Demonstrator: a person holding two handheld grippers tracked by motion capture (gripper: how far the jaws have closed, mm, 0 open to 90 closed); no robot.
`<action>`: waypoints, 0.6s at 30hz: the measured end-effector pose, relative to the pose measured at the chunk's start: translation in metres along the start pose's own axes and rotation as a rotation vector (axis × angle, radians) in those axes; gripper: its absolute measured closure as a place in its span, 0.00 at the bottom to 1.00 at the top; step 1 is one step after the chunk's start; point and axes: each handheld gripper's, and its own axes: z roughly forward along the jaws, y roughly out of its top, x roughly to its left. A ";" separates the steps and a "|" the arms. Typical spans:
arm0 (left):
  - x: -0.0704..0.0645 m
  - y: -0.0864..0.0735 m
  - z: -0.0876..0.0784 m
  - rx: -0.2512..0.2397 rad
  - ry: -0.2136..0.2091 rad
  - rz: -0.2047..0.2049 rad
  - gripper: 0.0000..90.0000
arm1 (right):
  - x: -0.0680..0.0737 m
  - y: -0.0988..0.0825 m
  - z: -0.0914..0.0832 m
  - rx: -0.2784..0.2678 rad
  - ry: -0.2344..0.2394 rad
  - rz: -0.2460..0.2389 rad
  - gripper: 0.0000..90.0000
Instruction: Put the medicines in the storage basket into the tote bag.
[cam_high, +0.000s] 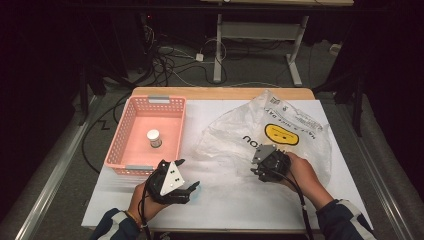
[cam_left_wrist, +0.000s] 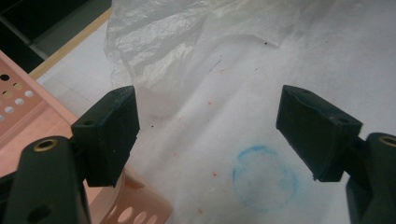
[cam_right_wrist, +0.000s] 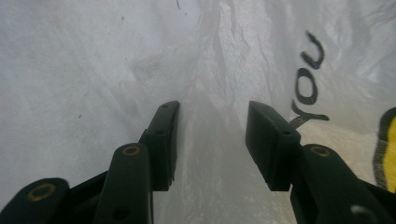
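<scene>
Right tool jaws apart, straddling plastic bag fold.

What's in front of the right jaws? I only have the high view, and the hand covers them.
Observer: In the right gripper view the right gripper is open, with a raised fold of the plastic bag running up between the jaws.
Operator: Closed on it yet?
Observer: No, there is a gap beside each jaw; whether the film touches either one I cannot tell.
Operator: And the left gripper, holding anything?
Observer: Nothing. The left gripper is wide open over the white table cover, with a faint blue ring mark below the gap.
Operator: Is it near the basket?
Observer: Yes, the corner of the pink basket sits just beside its left jaw.
</scene>
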 end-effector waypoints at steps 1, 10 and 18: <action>0.000 0.000 0.000 -0.002 -0.001 -0.002 0.23 | 0.000 0.000 0.002 0.009 -0.016 -0.001 0.76; 0.001 0.000 -0.002 -0.004 0.004 -0.001 0.23 | -0.006 -0.004 -0.008 -0.092 -0.048 0.051 1.00; 0.011 0.004 -0.005 -0.014 0.026 -0.008 0.23 | -0.014 0.002 -0.034 -0.233 -0.118 0.110 1.00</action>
